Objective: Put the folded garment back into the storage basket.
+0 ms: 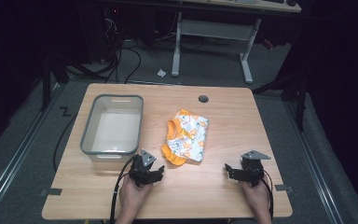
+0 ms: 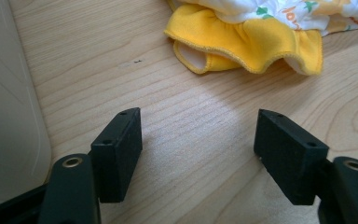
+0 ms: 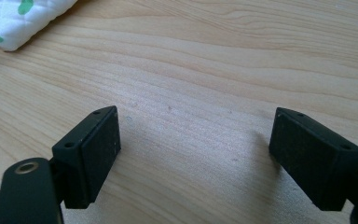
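Note:
A small folded garment (image 1: pixel 186 136), orange-yellow with a white printed panel, lies in the middle of the wooden table (image 1: pixel 223 196). Its yellow ruffled hem (image 2: pixel 247 44) is just ahead of my left gripper (image 2: pixel 198 126), whose jaws stand open with bare wood between them. In the high view the left gripper (image 1: pixel 154 171) rests near the front edge, below the garment's near corner. My right gripper (image 1: pixel 228 170) sits low over the front right of the table, jaws open and empty (image 3: pixel 196 126). A white quilted corner of the garment (image 3: pixel 21 21) lies far ahead at its left.
A grey plastic bin (image 1: pixel 112 127), empty, stands on the left of the table, close beside my left gripper; its wall (image 2: pixel 4 116) shows at the left. A round cable hole (image 1: pixel 203 99) is at the back. A desk frame (image 1: pixel 212 32) stands beyond.

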